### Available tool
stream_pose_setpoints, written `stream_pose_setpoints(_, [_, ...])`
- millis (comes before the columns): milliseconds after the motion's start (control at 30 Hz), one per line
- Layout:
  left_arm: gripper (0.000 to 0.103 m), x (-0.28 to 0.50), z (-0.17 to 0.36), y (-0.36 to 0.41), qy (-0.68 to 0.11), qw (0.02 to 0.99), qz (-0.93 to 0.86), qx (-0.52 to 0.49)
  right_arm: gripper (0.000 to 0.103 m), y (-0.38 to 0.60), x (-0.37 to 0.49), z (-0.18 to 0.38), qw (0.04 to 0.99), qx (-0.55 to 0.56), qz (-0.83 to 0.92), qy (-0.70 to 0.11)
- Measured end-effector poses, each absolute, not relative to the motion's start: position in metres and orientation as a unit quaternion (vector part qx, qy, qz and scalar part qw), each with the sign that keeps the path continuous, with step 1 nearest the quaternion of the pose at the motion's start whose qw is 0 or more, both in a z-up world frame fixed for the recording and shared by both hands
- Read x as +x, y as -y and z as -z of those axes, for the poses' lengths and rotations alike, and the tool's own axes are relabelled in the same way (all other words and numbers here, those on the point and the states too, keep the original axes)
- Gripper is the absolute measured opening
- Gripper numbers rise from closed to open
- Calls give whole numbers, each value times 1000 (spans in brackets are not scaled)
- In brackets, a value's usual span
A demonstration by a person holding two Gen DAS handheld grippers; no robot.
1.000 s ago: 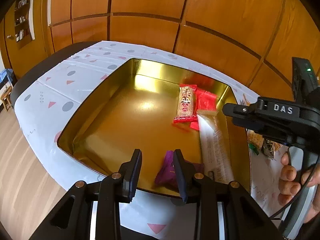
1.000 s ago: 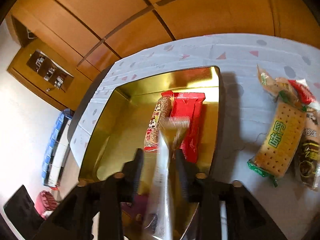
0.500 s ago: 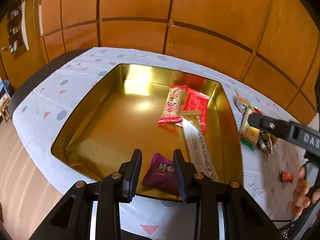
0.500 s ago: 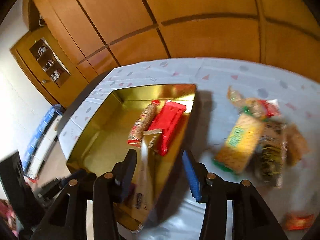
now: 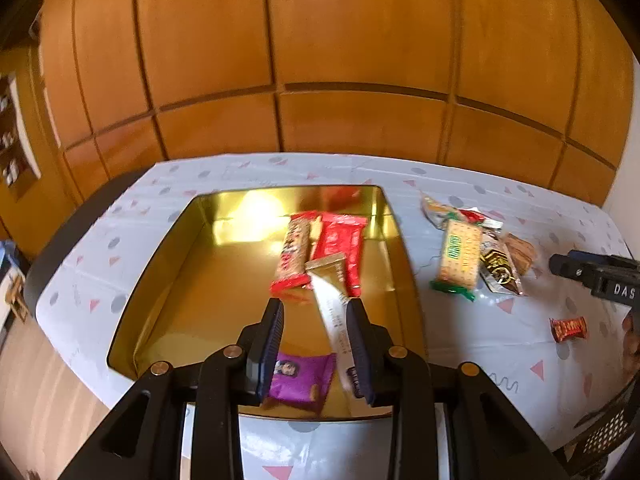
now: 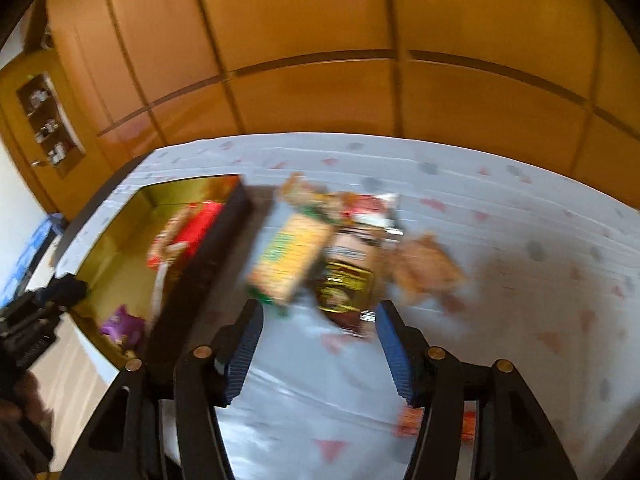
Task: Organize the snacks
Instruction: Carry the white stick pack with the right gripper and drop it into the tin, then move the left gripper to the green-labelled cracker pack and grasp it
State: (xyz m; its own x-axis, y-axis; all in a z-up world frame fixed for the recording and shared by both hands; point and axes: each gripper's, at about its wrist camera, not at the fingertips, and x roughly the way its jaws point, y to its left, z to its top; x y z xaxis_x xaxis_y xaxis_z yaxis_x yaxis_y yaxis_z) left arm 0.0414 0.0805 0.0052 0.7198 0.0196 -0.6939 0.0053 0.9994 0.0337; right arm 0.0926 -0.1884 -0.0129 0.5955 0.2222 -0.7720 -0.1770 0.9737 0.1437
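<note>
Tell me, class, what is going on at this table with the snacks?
A person holding a gripper in each hand is sorting snacks into a shiny gold tin tray. Four packets already lie inside it, among them a long white-and-gold stick packet and a purple wrapper. The right gripper, jaws opening and empty, faces the loose pile on the patterned tablecloth, near the yellow cracker packet. The left gripper hovers shut over the tray, holding nothing.

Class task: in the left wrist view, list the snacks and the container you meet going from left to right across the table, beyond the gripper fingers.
Gold tin's left wall → beige-and-red biscuit bar → red packet → yellow cracker pack → dark gold-printed packet → small red candy.
</note>
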Motion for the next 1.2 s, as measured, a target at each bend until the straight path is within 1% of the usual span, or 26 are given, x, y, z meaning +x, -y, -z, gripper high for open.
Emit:
stream_pose_setpoints(300, [33, 41, -9, -51, -369, 928, 18, 51, 66, 268, 84, 13, 893, 22, -35, -448])
stream_pose_setpoints(500, [33, 41, -8, -35, -372, 925, 32, 69, 69, 301, 88, 4, 897, 16, -8, -441])
stream_pose_setpoints(633, [34, 41, -6, -27, -376, 922, 40, 78, 73, 316, 97, -2, 899, 2, 3, -439])
stream_pose_setpoints(733, [34, 44, -3, -21, -384, 918, 50, 82, 73, 332, 108, 0, 900, 2, 12, -436])
stream_pose_setpoints(833, [34, 50, 2, -17, -399, 912, 67, 71, 73, 356, 117, 11, 896, 27, 38, -442])
stream_pose_setpoints(900, [34, 56, 6, -16, -417, 904, 83, 48, 73, 364, 122, 20, 885, 42, 52, -462])
stream_pose_setpoints(1067, [34, 72, 13, -11, -441, 892, 94, 19, 74, 368, 127, 29, 875, 49, 54, -479])
stream_pose_setpoints(1200, [34, 86, 14, 3, -449, 886, 111, 26, 75, 361, 128, 31, 876, 37, 42, -480])
